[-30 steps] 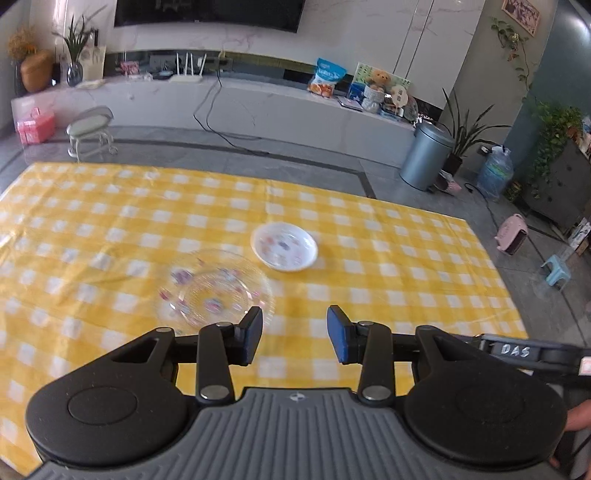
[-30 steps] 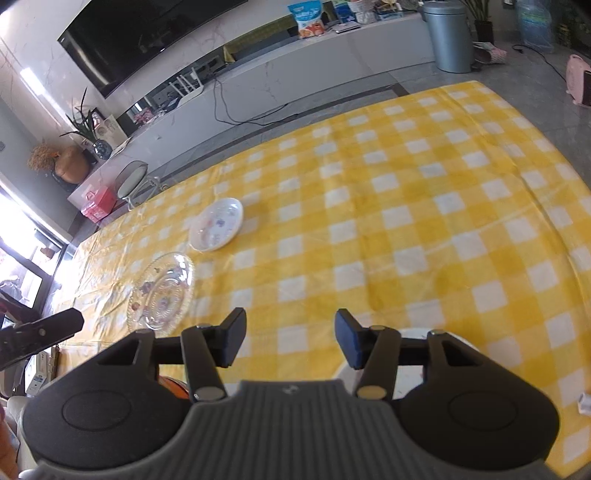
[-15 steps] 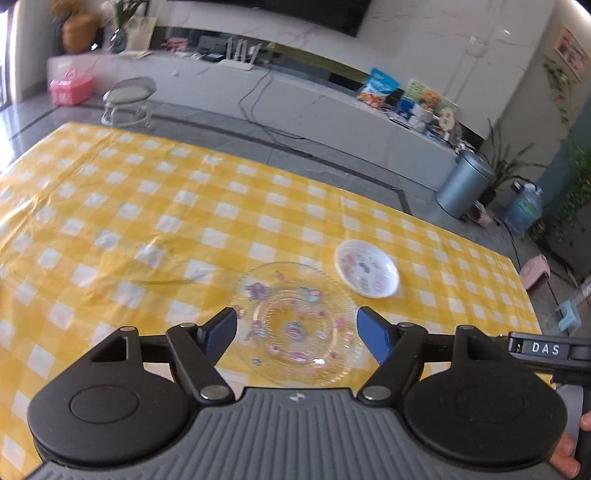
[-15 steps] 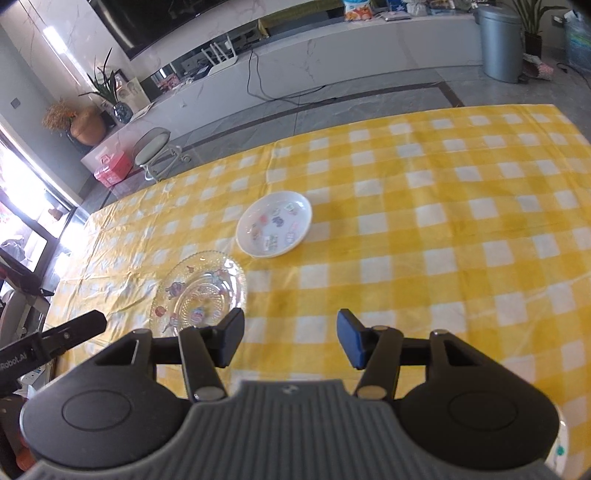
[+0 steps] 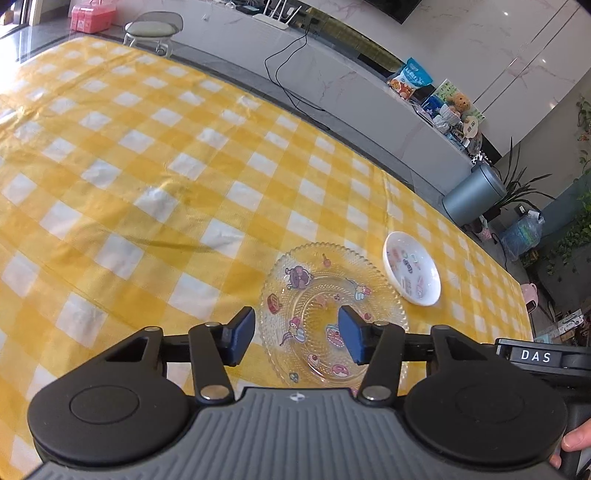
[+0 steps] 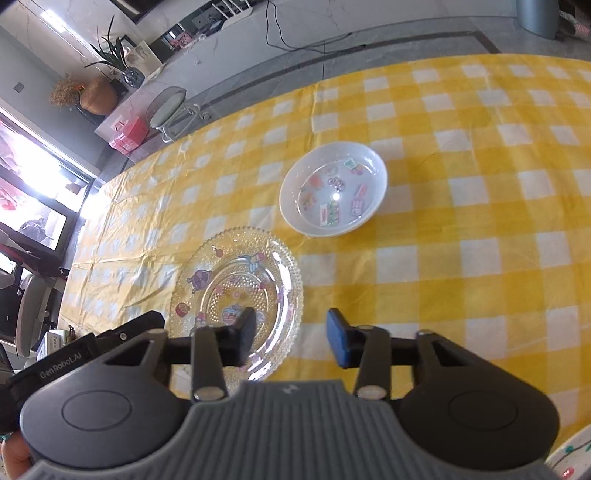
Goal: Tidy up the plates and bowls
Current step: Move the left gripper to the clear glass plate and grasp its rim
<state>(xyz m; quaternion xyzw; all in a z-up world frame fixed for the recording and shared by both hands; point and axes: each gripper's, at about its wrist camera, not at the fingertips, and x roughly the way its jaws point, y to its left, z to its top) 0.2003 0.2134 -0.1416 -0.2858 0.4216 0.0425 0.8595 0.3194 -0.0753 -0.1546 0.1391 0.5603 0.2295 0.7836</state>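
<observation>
A clear glass plate [image 5: 325, 306] with cartoon stickers lies on the yellow checked tablecloth [image 5: 147, 177]. A white bowl [image 5: 412, 267] with printed pictures sits just beyond it to the right. My left gripper [image 5: 295, 338] is open, its jaws spread over the plate's near left part. In the right wrist view the glass plate [image 6: 236, 280] and white bowl [image 6: 332, 188] show again. My right gripper [image 6: 291, 338] is open over the plate's near right rim, empty. The left gripper's body [image 6: 85, 350] shows at its lower left.
Another white dish edge [image 6: 572, 454] shows at the lower right of the right wrist view. Beyond the table's far edge stand a small stool [image 5: 153, 31], a long white cabinet [image 5: 332, 66] and a grey bin [image 5: 472, 195].
Both grippers have moved closer to the glass plate and now hover over it. Both stay open. The plate and bowl have not moved.
</observation>
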